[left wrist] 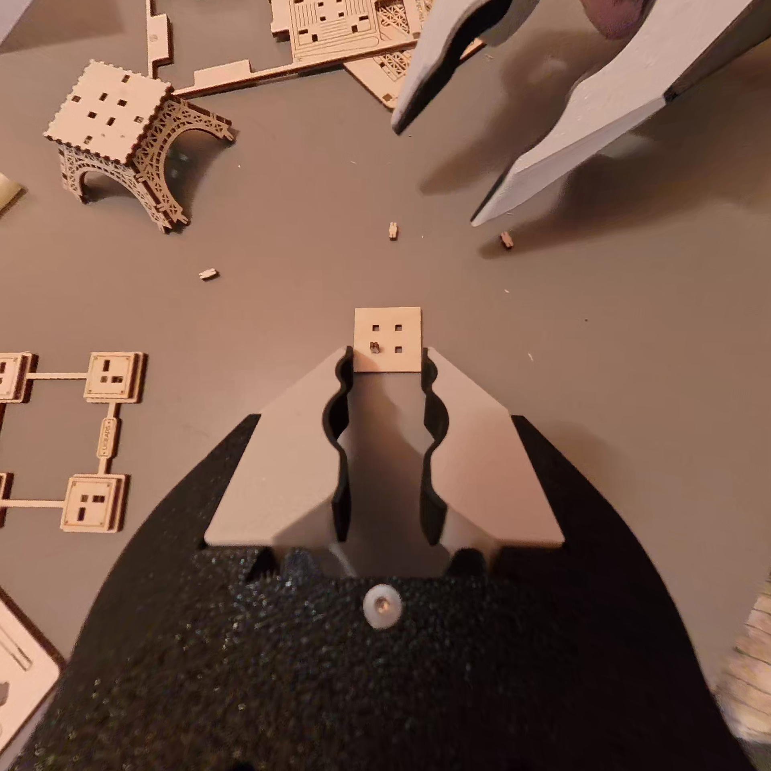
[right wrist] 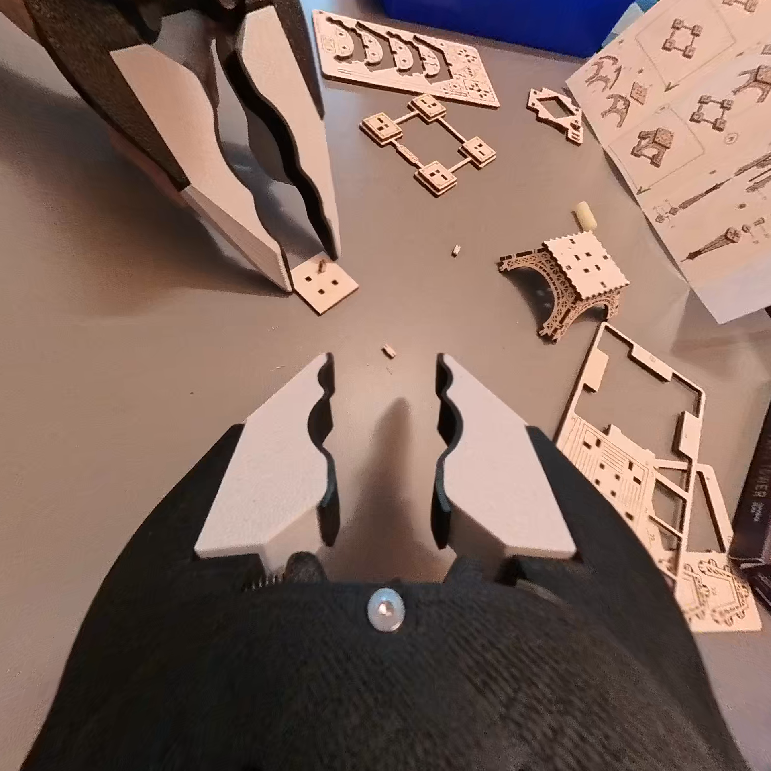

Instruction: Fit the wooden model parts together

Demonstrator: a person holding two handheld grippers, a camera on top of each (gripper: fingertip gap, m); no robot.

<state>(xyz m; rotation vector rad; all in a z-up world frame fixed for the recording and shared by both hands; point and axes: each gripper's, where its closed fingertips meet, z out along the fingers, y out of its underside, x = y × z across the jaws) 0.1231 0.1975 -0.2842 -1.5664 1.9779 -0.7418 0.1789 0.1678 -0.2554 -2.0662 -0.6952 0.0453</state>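
My left gripper point(left wrist: 388, 354) is shut on the near edge of a small square wooden plate point(left wrist: 388, 319) that lies flat on the grey table. The plate has four square holes, and a tiny peg point(left wrist: 374, 346) stands in one of them. The right wrist view shows the same gripper point(right wrist: 311, 271), plate point(right wrist: 329, 292) and peg point(right wrist: 322, 265) at upper left. My right gripper point(right wrist: 384, 361) is open and empty, low over the table, with a loose peg point(right wrist: 389, 350) just ahead of its tips. It also shows in the left wrist view point(left wrist: 438, 173). Two more loose pegs point(left wrist: 392, 230) point(left wrist: 207, 274) lie beyond the plate.
An assembled lattice tower base point(left wrist: 125, 137) point(right wrist: 575, 275) stands nearby. A four-pad wooden frame point(left wrist: 104, 438) point(right wrist: 429, 142), punched part sheets point(left wrist: 333, 37) point(right wrist: 626, 459) point(right wrist: 400, 62), a paper instruction sheet point(right wrist: 688, 146) and a blue box point(right wrist: 500, 21) surround the work area. My right fingertips sit around 8 cm from my left ones. My right gripper's tips are some 4 cm from the loose peg point(right wrist: 389, 350). It turns up in the left wrist view point(left wrist: 391, 233) as well.
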